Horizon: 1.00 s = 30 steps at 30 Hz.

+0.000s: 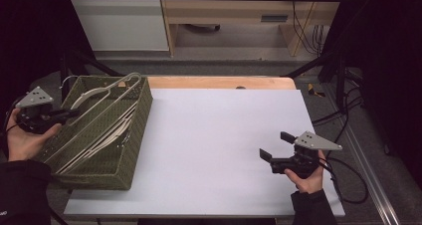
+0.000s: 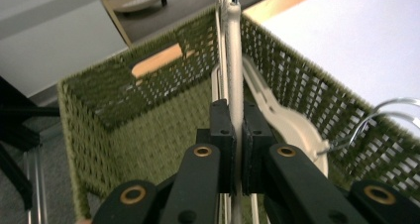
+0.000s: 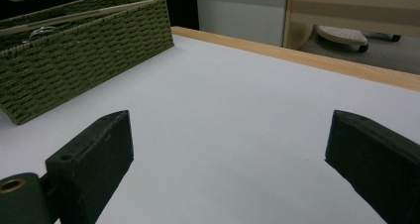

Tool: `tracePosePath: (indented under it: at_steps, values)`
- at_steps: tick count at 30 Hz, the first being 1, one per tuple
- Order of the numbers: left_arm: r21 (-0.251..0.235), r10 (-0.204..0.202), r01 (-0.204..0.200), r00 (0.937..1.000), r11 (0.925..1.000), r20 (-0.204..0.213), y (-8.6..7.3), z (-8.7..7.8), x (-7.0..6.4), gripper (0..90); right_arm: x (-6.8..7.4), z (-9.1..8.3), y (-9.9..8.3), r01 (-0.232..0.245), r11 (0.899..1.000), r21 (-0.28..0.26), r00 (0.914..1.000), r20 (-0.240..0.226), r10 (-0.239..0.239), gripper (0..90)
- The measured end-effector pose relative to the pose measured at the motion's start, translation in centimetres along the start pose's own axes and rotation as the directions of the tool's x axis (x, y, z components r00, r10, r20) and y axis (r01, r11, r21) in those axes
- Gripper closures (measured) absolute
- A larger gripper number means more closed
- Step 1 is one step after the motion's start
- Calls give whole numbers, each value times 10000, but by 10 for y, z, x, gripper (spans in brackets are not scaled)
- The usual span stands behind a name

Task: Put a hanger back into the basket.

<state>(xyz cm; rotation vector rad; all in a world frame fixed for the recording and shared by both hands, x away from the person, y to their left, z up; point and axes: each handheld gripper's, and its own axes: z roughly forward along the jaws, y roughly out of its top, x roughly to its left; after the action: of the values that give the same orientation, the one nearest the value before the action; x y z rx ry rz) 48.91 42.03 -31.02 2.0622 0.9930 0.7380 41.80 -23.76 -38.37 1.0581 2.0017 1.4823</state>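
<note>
A green woven basket (image 1: 137,130) stands on the left of the table and holds several cream clothes hangers (image 1: 107,135). My left gripper (image 1: 67,114) sits at the basket's left rim, shut on the topmost cream hanger (image 2: 234,75), which is raised so that its top curve (image 1: 130,78) sticks up over the far rim. In the left gripper view the hanger's bar runs straight up between the closed jaws, and a wire hook (image 2: 391,110) shows at the right. My right gripper (image 1: 276,146) hovers open over the white surface near the front right, nothing between its jaws (image 3: 228,149).
A white sheet (image 1: 224,135) covers most of the wooden table (image 1: 219,81). The basket (image 3: 84,50) lies far left in the right gripper view. Cabinets and cables stand beyond the table; a black frame post rises at the right.
</note>
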Motion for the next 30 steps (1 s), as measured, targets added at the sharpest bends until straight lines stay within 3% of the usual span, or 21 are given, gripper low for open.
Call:
tracePosePath:
  at_steps: [9, 16, 24, 25, 30]
  values:
    - [821, 630, -605, 9976, 9948, -292, -23, 24, -15, 863, 0, 0, 0, -17, 10000, 2, 10000, 8, 17, 54]
    - [922, 659, -623, 9972, 9938, -364, -41, 41, -23, 862, 1, 1, 0, -8, 10000, 19, 10000, -25, 8, 55]
    - [1584, 266, -254, 9996, 9870, -59, -55, 50, -23, 826, 2, 2, -1, 33, 10000, 88, 10000, -62, -32, 56]
    - [1891, 186, -203, 9998, 9818, 109, -56, 52, -23, 819, 2, 2, -1, 27, 10000, 89, 10000, -60, -27, 56]
    - [1959, -19, -45, 9995, 9806, 325, -55, 54, -27, 787, 2, 3, -1, 62, 9999, 96, 9999, -107, -61, 57]
